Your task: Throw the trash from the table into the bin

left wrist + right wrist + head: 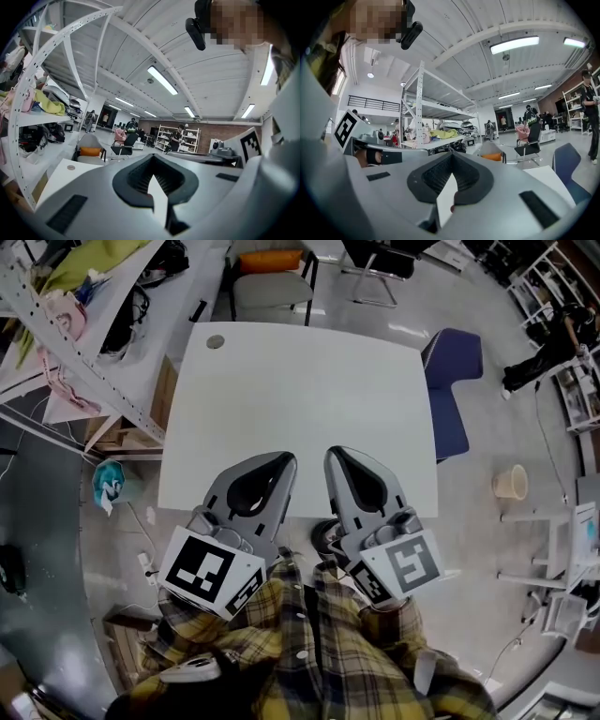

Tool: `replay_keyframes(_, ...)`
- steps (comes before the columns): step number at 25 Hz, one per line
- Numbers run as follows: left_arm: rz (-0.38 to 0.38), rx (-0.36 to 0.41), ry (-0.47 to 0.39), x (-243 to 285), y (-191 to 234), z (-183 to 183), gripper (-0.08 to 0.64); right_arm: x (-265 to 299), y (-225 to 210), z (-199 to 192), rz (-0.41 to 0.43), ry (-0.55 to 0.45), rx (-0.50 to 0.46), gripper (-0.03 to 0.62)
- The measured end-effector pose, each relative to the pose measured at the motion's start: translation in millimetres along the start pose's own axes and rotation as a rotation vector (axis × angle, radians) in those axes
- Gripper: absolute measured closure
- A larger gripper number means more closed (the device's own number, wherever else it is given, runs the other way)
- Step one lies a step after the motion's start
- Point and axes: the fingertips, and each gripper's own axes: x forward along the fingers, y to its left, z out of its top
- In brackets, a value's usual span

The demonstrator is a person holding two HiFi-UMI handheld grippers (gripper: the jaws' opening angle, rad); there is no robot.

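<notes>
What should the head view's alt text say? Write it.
The left hand-held gripper and right hand-held gripper sit side by side, jaws shut and empty, over the near edge of a white table. A beige bucket stands on the floor to its right.

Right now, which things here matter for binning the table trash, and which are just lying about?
Job: white table, no trash visible on it; beige bucket on the floor, possibly the bin; left gripper; right gripper, both shut.
Lying about: blue chair; teal object; cluttered shelf.

Head view: steeply down onto table. Gripper views: low, level, looking across it; all share orange chair.
</notes>
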Motion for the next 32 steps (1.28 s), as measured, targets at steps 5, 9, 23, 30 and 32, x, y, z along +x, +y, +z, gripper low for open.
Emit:
replay_keyframes(5, 0.007, 0.001, -0.007, -7, 11, 2, 0.552, 11, 10, -1, 0.01, 0.005, -0.021, 0.594)
replay_keyframes(9, 0.01, -0.001, -0.008, -10, 17, 2, 0.552, 16, 15, -2, 0.012, 0.011, -0.025, 0.594)
replay_keyframes(23, -0.002, 0.007, -0.012, -16, 15, 2, 0.552, 13, 21, -3, 0.006, 0.016, -0.033, 0.594)
replay_keyframes(30, -0.022, -0.017, -0.005, -10, 9, -2, 0.552, 8, 22, -2, 0.008, 0.016, -0.047, 0.594)
replay_keyframes(32, -0.03, -0.033, -0.006, -6, 10, 1, 0.552, 6, 21, -1, 0.007, 0.018, -0.049, 0.594)
